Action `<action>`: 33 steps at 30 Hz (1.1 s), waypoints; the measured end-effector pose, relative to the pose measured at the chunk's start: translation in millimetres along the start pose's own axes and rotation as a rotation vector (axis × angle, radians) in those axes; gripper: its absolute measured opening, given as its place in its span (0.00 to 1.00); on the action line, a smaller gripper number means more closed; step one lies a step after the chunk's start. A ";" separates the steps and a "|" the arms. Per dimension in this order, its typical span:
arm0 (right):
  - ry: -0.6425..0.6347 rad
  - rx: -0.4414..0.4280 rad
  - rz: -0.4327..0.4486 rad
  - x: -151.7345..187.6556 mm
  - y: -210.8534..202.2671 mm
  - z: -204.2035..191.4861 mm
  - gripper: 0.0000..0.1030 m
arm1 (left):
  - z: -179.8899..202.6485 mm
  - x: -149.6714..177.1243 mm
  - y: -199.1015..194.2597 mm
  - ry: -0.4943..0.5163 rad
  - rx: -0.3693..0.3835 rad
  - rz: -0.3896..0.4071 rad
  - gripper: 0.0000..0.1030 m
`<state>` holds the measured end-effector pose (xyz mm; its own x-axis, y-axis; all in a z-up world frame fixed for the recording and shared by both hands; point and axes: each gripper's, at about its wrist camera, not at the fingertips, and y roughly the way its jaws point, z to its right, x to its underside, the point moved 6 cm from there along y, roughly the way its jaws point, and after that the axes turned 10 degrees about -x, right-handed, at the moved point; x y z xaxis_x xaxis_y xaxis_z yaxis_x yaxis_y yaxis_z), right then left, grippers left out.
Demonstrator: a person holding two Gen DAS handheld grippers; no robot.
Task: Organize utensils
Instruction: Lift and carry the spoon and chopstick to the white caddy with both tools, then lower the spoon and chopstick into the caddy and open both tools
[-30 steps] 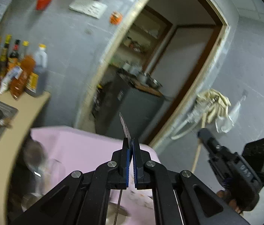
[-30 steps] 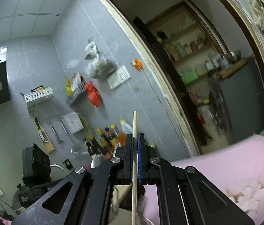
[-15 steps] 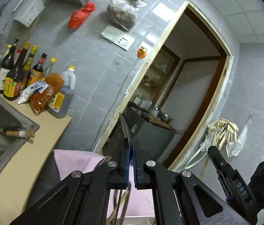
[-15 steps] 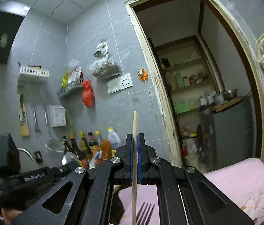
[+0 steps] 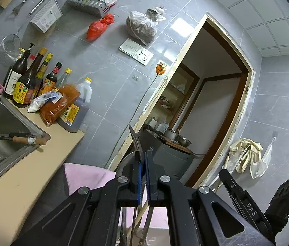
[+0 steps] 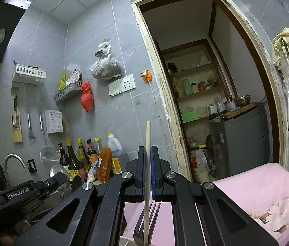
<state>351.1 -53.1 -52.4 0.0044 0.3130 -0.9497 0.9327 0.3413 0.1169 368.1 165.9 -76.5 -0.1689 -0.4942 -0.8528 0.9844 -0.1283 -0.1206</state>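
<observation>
I have the left gripper [image 5: 142, 176] clamped on a thin metal utensil [image 5: 135, 143] and the right gripper [image 6: 148, 174] clamped on a chopstick [image 6: 148, 141], both held upright near mid-length, I judge so each can drop end-first into a holder below. A fork [image 6: 144, 223] and other handles already stand under the jaws. Room is tight there; the counter [image 5: 27, 176] edge and pink cloth [image 6: 257, 188] flank it.

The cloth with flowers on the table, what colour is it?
Pink cloth, with pale white blossoms printed near its corner; the right wrist view shows it best.
</observation>
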 end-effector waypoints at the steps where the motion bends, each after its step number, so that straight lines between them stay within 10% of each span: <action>1: -0.002 0.000 -0.003 1.6 0.0 0.0 0.04 | -0.1 1.4 -1.3 0.007 -0.001 0.003 0.04; 16: -0.044 -0.036 -0.111 30.7 -2.6 -0.4 0.04 | 15.1 24.5 -17.6 0.181 -0.017 -0.022 0.04; 33: 0.028 -0.022 -0.280 41.1 -3.0 9.6 0.08 | 23.4 28.9 -15.4 0.231 -0.027 -0.236 0.06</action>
<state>352.0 -49.8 -94.6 -0.2624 0.2277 -0.9377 0.8880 0.4373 -0.1423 346.9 133.5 -87.4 -0.3793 -0.2449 -0.8922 0.9211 -0.1916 -0.3390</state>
